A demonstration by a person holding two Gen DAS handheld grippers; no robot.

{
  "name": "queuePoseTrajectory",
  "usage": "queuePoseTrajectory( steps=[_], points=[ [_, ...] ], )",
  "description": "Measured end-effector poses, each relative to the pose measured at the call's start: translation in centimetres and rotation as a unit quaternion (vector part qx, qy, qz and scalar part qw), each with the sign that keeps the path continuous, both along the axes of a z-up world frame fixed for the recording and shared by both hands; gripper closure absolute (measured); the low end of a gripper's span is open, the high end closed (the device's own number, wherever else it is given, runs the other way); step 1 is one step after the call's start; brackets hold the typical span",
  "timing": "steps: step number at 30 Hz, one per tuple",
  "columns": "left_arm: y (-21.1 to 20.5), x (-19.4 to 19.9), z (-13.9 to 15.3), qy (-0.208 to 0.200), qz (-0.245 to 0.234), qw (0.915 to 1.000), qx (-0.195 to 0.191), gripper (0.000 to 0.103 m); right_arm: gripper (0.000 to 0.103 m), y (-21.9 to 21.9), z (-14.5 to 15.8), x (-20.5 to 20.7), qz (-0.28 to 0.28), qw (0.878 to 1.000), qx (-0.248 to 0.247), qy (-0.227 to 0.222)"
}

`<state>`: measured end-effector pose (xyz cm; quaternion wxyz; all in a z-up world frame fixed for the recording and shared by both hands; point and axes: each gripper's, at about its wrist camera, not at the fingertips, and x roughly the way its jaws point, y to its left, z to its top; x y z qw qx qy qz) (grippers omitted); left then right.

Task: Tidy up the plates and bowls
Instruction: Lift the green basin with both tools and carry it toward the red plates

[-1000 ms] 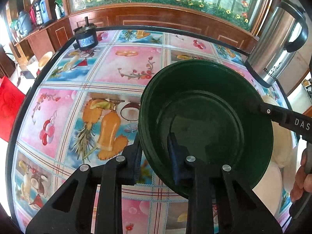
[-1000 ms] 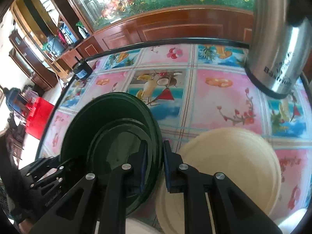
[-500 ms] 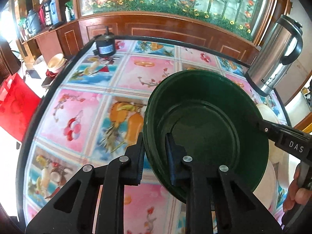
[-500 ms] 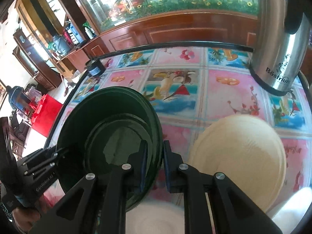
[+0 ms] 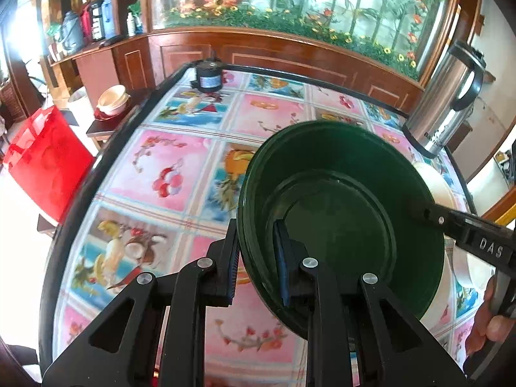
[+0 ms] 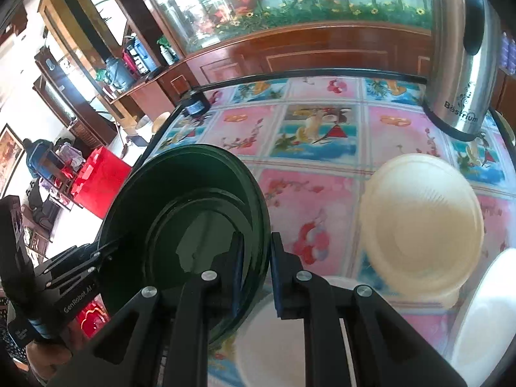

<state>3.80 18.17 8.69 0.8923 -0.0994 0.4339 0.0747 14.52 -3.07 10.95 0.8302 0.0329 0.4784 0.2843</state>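
Left wrist view showed your left claw clamped on the near rim of the green bowl, while your right claw pinched the opposite rim, probably so the bowl rode level, clear of the tabletop. Beyond, a cream bowl sat near the steel flask, likely awaiting stacking.

Steel kettle on fruit-print tablecloth; red bag beside table.
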Motion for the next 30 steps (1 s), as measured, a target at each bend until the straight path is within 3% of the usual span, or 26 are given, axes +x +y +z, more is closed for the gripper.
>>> queuePoseTrajectory(
  steps=[9, 21, 30],
  points=[
    [0.6, -4.5, 1.3, -0.018, -0.005, 0.9997, 0.015, 0.083, 0.087, 1.1, 0.7, -4.3, 0.014, 1.000, -0.008, -0.016],
    [1.0, -8.8, 0.8, -0.019, -0.011, 0.9997, 0.010, 0.083, 0.084, 0.2, 0.9, -10.5, 0.010, 1.000, 0.012, -0.026],
    [2.8, -12.1, 2.4, -0.038, -0.002, 0.9992, 0.010, 0.083, 0.083, 1.5, 1.6, -13.7, 0.018, 0.999, 0.011, -0.037]
  ],
)
